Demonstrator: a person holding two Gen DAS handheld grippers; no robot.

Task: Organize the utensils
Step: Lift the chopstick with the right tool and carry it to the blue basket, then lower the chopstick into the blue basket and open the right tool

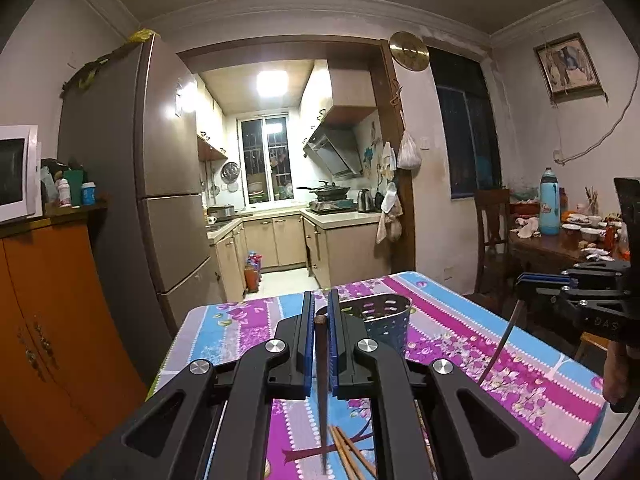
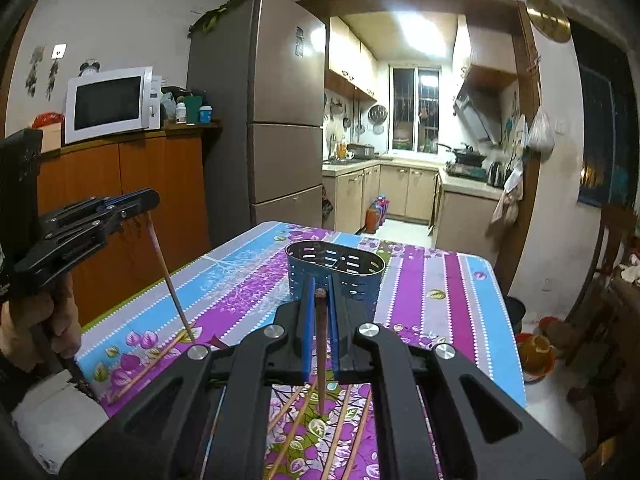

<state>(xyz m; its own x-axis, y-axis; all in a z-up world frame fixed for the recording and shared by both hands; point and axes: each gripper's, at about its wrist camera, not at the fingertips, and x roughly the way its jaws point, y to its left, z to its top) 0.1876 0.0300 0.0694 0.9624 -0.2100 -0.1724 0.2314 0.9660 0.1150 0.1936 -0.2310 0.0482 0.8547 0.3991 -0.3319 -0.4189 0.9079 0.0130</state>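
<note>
My left gripper (image 1: 320,312) is shut on a brown chopstick (image 1: 322,380) that hangs point down over the table; it also shows in the right wrist view (image 2: 136,204). My right gripper (image 2: 320,292) is shut on another chopstick (image 2: 322,360), also hanging point down; it shows in the left wrist view (image 1: 528,280). A blue perforated metal utensil holder (image 2: 335,276) stands on the table just beyond both grippers, and its visible inside looks empty. Several loose chopsticks (image 2: 340,432) lie flat on the tablecloth below the right gripper.
The table has a purple, blue and white floral cloth (image 2: 440,288). One chopstick (image 2: 148,364) lies near the left table edge. An orange cabinet (image 2: 132,184) with a microwave (image 2: 108,104) and a fridge (image 2: 276,112) stand left. A dining table (image 1: 560,240) with dishes stands right.
</note>
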